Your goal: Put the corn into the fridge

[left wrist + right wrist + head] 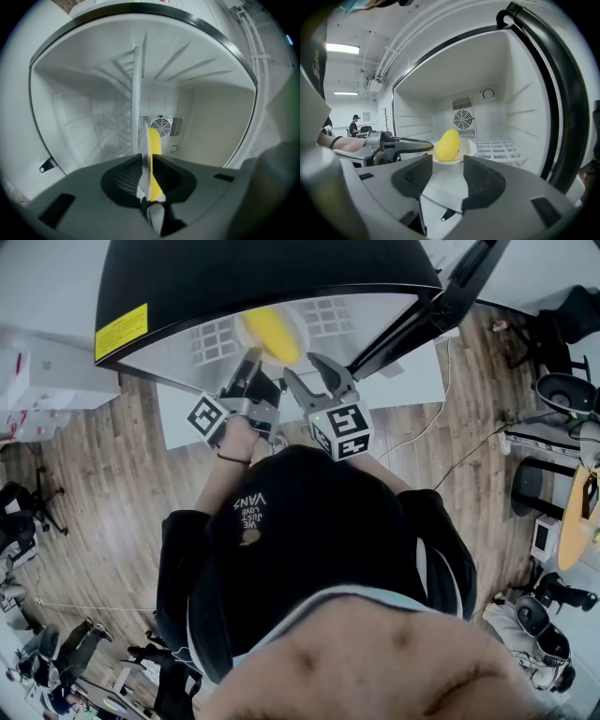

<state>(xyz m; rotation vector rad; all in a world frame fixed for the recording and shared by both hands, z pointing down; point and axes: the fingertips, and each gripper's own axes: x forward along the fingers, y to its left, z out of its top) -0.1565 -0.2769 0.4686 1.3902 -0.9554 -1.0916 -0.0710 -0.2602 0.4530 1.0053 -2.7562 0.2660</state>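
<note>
The fridge (262, 268) stands open straight ahead of both tongs, its white inside facing them. A round fan vent (463, 119) sits on the back wall beyond the tips. A white wire shelf (501, 147) lies ahead of the right tongs (447, 176) and a little to their right.

A white plate (468, 149) is held out in front of the left tongs (147, 164), which are clamped on its near rim. In the left gripper view the plate shows edge-on, running straight out from between the jaws. Holding it by the rim probably keeps the jaws off the food and lets the plate go in first while the hand stays outside.

The corn (447, 145), a yellow lump, rests on the plate just past the left tongs' tips. It is already within the fridge's opening and well short of the back wall. Whether the plate touches the shelf or the fridge floor, I cannot tell.

The right tongs hover just beside the left, on their right (close enough to help). Their jaws stand apart with nothing gripped, and the plate lies ahead of their tips. They seem to be waiting, likely to steady the plate or deal with the door. What remains, by my reading, is setting the plate down flat and letting go.
</note>
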